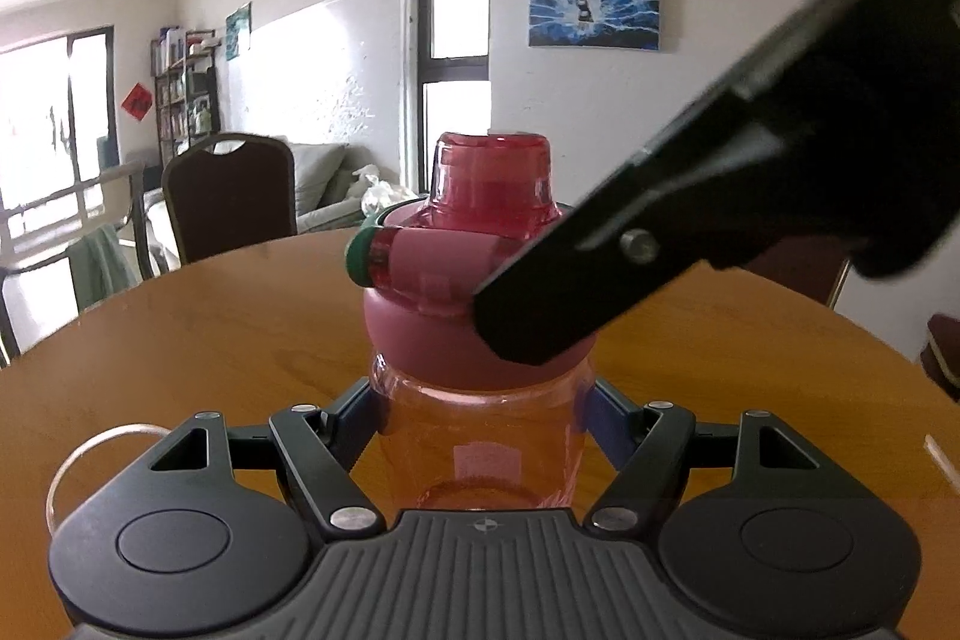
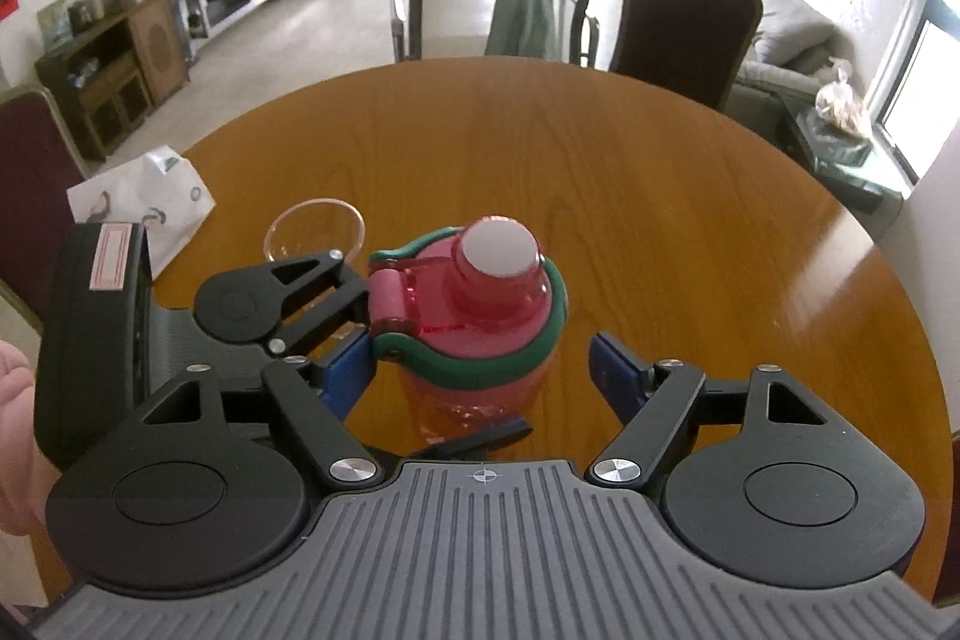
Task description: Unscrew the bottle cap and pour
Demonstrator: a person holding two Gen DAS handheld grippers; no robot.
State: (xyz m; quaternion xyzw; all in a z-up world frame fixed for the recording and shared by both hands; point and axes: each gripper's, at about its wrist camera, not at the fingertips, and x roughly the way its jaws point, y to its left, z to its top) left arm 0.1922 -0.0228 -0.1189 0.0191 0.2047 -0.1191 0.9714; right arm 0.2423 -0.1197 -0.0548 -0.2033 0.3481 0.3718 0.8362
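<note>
One round wooden table (image 2: 660, 196) carries everything here. On it, near the person's edge, one pink translucent bottle (image 1: 480, 448) stands upright, its long axis vertical and its mouth end pointing at the ceiling. Whether there is liquid inside cannot be told through the tinted wall. The left gripper (image 1: 480, 418) is clamped on the bottle's body just below the shoulder, one finger pressed to each side. The right gripper (image 2: 480, 370) comes in from above and straddles the top with its jaws spread wide; its blue pads (image 2: 612, 370) stand clear of the plastic on the right side, while the left pad sits close beside the hinge (contact there cannot be told). One red cap (image 2: 480, 298), ringed by a green carry loop, is still on the neck, with a white disc on its domed spout cover. One clear glass bowl (image 2: 315, 235) sits just beyond the left gripper and looks empty. A white paper bag (image 2: 150, 202) lies beside the bowl.
</note>
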